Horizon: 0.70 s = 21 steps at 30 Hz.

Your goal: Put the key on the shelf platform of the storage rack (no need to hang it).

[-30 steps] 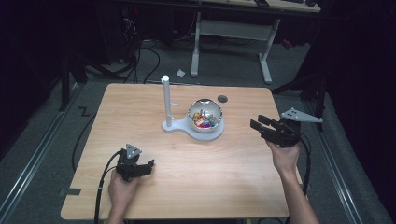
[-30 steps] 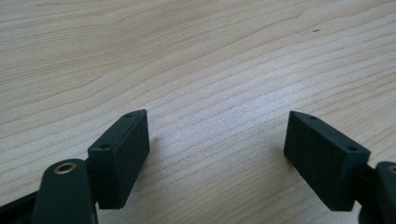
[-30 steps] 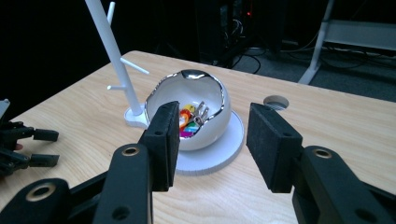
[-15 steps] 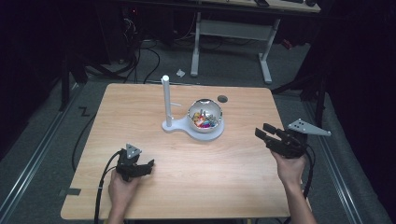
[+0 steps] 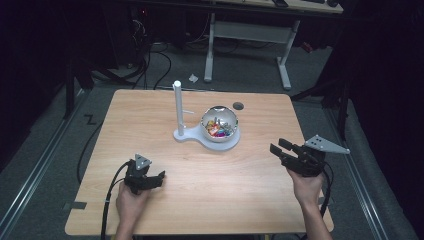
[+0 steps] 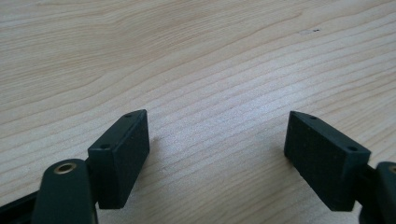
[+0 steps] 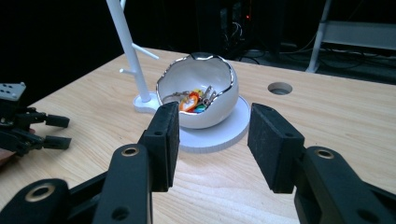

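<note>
Right gripper (image 5: pixel 283 148) has drawn back from the bowl (image 5: pixel 220 124), jaws apart; left gripper (image 5: pixel 151 178) rests open. Approach the keys (image 7: pixel 194 100) squarely from above.

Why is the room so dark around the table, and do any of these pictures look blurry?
High view: light falls on the table, the floor behind stays dim, and the whole picture is a bit soft. Left gripper view: the wood grain is crisp, and each of the fingers casts a faint shadow. Right gripper view: the bowl is sharp, its silver rim glints, and the background is nearly black.
</note>
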Each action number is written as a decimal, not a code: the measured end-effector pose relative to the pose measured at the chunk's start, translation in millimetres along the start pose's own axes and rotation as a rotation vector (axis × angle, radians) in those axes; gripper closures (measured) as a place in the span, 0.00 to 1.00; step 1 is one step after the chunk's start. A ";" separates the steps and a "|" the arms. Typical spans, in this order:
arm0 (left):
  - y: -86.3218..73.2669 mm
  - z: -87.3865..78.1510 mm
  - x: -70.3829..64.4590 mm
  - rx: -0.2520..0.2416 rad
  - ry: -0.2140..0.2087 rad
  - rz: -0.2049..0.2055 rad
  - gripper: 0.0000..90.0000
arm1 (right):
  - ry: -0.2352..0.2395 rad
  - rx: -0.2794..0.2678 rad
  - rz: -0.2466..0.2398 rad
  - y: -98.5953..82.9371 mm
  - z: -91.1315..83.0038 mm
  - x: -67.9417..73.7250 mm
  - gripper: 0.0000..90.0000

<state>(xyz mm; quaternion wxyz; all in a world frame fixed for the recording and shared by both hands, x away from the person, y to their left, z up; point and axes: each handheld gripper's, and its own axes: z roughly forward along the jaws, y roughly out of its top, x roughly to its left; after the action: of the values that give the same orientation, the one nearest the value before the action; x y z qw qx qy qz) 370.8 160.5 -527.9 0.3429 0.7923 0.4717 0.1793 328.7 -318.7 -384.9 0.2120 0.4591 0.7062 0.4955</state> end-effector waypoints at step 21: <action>0.0 0.0 -0.1 0.000 0.000 0.000 0.25 | 0.012 0.067 -0.027 -27.0 37.6 15.7 0.60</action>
<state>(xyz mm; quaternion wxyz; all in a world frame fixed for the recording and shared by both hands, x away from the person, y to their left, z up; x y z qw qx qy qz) 370.8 160.4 -527.9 0.3428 0.7923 0.4717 0.1795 337.6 -288.5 -422.4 0.1988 0.4536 0.7298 0.4713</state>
